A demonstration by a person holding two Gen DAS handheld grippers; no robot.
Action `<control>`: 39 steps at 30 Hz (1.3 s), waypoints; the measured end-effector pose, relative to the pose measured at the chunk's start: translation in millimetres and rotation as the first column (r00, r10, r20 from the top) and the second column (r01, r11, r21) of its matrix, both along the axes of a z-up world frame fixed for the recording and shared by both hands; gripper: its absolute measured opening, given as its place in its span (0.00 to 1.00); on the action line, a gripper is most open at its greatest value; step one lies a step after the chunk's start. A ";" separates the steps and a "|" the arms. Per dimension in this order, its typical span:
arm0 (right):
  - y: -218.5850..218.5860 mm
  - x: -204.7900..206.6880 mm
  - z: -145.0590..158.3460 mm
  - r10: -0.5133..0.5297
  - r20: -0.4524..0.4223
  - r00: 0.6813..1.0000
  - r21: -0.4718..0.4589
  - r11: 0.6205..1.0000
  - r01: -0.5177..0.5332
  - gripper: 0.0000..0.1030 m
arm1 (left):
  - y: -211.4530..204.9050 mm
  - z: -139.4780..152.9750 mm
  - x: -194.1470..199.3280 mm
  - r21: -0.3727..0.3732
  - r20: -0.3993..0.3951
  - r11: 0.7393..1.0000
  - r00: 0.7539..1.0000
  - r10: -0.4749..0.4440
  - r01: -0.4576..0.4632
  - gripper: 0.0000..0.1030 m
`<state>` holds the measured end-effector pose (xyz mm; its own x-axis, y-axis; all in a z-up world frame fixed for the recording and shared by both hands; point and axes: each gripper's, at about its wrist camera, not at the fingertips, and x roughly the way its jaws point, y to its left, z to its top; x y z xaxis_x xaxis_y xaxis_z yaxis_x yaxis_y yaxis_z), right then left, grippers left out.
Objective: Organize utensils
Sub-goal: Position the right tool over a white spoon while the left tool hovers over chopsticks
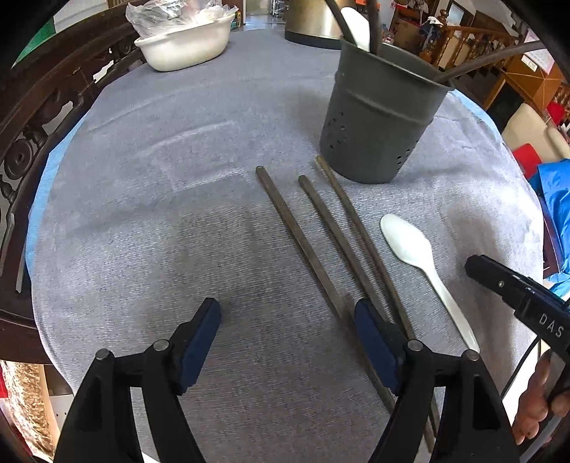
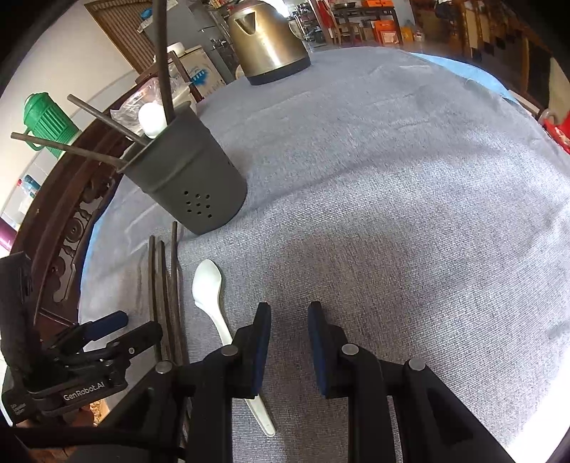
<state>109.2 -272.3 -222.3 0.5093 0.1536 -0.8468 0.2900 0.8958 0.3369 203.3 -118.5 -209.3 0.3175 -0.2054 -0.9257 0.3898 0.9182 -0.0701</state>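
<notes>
Flat on woven grey cloth [image 1: 142, 213]: three dark slim chopsticks [image 1: 302, 245], glossy white spoon [image 1: 409, 249]; left tongs [image 1: 286, 320] wide, right tongs [image 2: 289, 320] narrow, empty.

Open grey cloth [image 1: 142, 213] across left and centre of left-wrist frame. Upper right blocked by holder [image 1: 377, 121]; chopsticks [image 1: 320, 242] and spoon [image 1: 413, 249], seemingly flat, lower right.

From my left wrist view, the near ends of the three chopsticks [image 1: 310, 245] vanish behind my left gripper's right finger [image 1: 374, 342]. The kettle [image 1: 313, 21] is cropped by the top edge. In the right wrist view, the white spoon's [image 2: 208, 285] handle passes behind a finger [image 2: 258, 349]. The contents of the bag in the white basin [image 1: 185, 46] are unreadable to me.
</notes>
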 end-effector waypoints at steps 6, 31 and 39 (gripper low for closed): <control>-1.8 -1.1 -0.1 0.000 0.005 1.000 0.014 1.000 -0.001 0.23 | 16.4 -0.8 4.2 0.000 -0.004 1.000 1.000 -0.030 0.030 0.77; 3.4 0.6 1.7 0.009 0.017 1.000 -0.018 1.000 -0.008 0.23 | 32.4 -0.9 39.0 0.046 0.066 0.996 0.995 -0.076 0.073 0.50; 25.7 8.4 11.4 0.168 0.041 0.985 0.028 0.985 -0.169 0.27 | 36.9 -6.1 16.4 0.018 0.079 0.987 0.984 -0.159 0.158 0.46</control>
<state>117.6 -246.6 -210.9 0.5056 0.2659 -0.8208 0.1218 0.9198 0.3730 219.8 -81.6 -215.4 0.3550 -0.2482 -0.9013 0.5339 0.8452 -0.0224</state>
